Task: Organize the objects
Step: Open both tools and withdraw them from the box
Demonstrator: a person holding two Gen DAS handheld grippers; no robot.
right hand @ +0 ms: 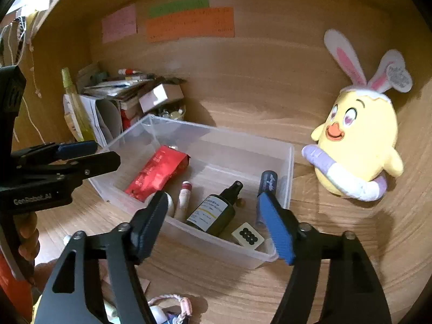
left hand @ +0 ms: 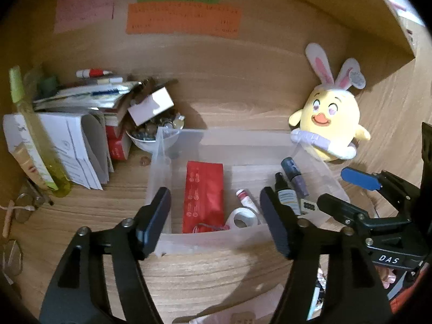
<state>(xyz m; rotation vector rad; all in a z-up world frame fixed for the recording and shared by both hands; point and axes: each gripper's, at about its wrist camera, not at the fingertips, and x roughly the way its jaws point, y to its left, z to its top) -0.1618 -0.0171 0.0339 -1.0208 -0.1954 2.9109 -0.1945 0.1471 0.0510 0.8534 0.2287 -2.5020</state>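
Note:
A clear plastic bin (left hand: 210, 236) (right hand: 216, 245) sits on the wooden shelf. In it lie a red packet (left hand: 203, 197) (right hand: 159, 172), a white tape roll (left hand: 241, 218), a small pink-capped tube (right hand: 183, 199), a dark spray bottle (right hand: 216, 210), a purple tube (right hand: 267, 182) and a dotted tile (right hand: 247, 236). My left gripper (left hand: 214, 224) hovers open over the bin's near left part. My right gripper (right hand: 213, 226) hovers open over its near right part. Neither holds anything. Each gripper also shows in the other's view, the right gripper (left hand: 348, 191) and the left gripper (right hand: 102, 153).
A yellow plush chick with rabbit ears (left hand: 329, 121) (right hand: 356, 145) stands right of the bin. Papers, boxes, a bowl of small items (left hand: 151, 135) and a green bottle (left hand: 32, 124) crowd the left. Glasses (left hand: 24, 208) lie at front left. Coloured notes (left hand: 183, 19) hang on the back wall.

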